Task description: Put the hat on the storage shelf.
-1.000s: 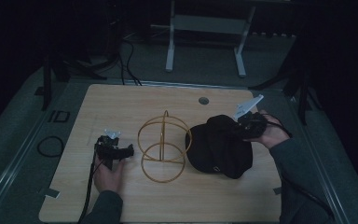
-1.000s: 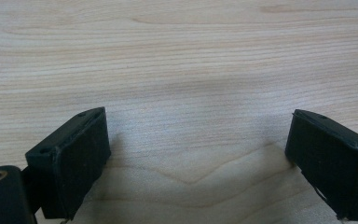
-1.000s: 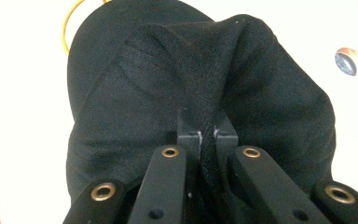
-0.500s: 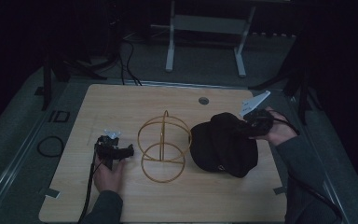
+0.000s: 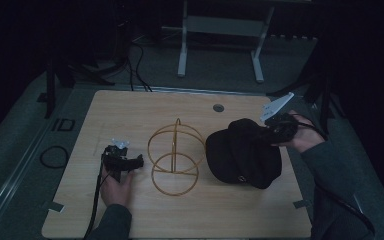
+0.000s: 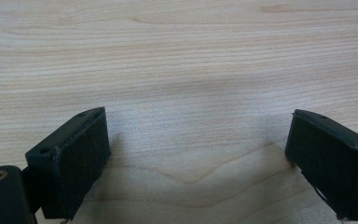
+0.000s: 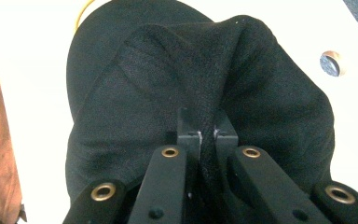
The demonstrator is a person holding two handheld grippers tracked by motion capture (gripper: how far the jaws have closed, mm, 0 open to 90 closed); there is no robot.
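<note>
Right gripper view: black cap (image 7: 135,93), fabric bunched, pinched by right gripper (image 7: 207,133).

We cannot read the small emblem on the black cap (image 5: 243,160); its fold hides the right tool's (image 7: 207,133) tips, and the left tool's (image 6: 198,154) right jaw runs off-frame.

Wire stand (image 5: 174,159) between tools; elsewhere open
</note>
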